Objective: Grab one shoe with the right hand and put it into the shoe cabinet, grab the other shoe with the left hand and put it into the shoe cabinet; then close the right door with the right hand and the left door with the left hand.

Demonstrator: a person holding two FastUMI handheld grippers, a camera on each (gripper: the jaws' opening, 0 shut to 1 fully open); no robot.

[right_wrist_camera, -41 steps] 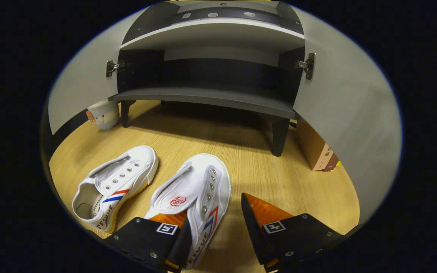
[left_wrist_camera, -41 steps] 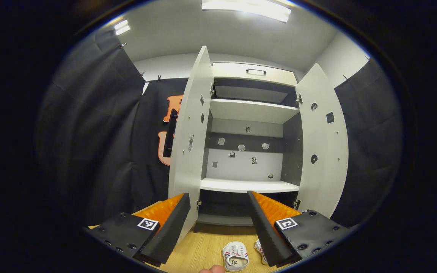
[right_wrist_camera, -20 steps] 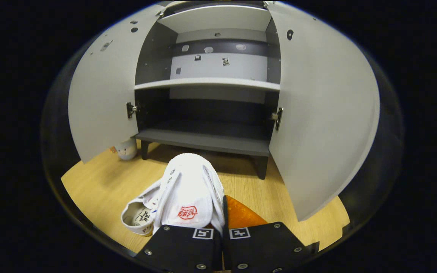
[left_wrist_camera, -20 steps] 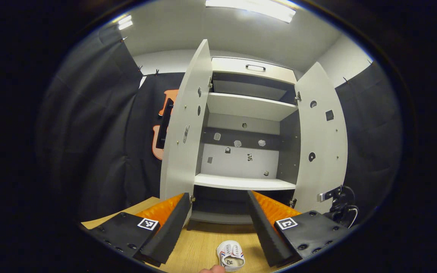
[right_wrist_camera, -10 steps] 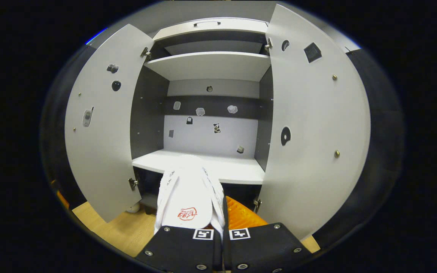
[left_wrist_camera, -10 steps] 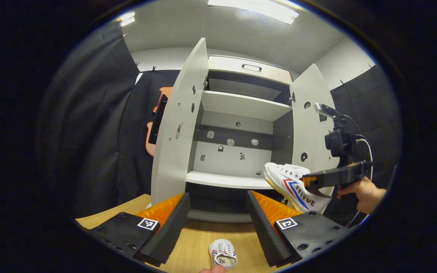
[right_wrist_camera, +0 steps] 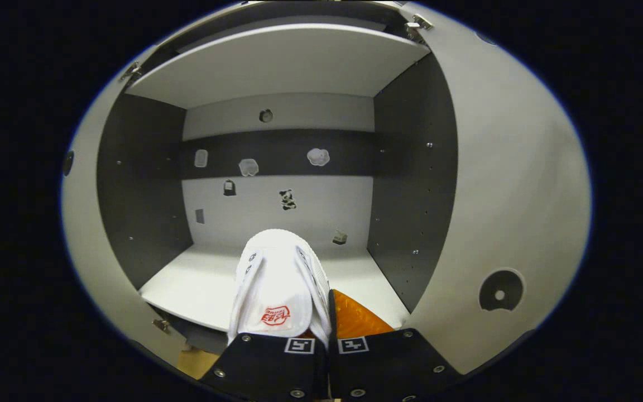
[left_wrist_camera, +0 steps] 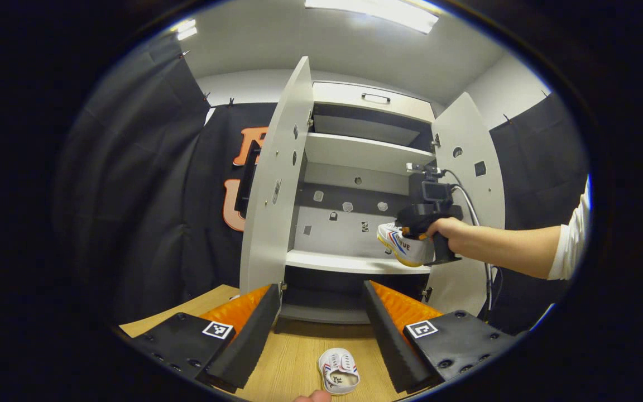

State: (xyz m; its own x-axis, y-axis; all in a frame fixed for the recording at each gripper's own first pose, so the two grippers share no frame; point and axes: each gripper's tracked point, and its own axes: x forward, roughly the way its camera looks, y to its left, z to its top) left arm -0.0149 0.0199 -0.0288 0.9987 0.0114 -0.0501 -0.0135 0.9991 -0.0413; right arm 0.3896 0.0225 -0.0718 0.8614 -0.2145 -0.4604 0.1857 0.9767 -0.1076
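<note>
Shoe (right_wrist_camera: pixel 278 279) over middle shelf (right_wrist_camera: pixel 198 285)

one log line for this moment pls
stage: first shoe going in | right gripper: shut on held shoe, above middle shelf | left gripper: open | second shoe: on floor | doors: open

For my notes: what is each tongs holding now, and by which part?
Right tongs grip a white shoe by its side wall near the opening. Left tongs hold nothing.
</note>
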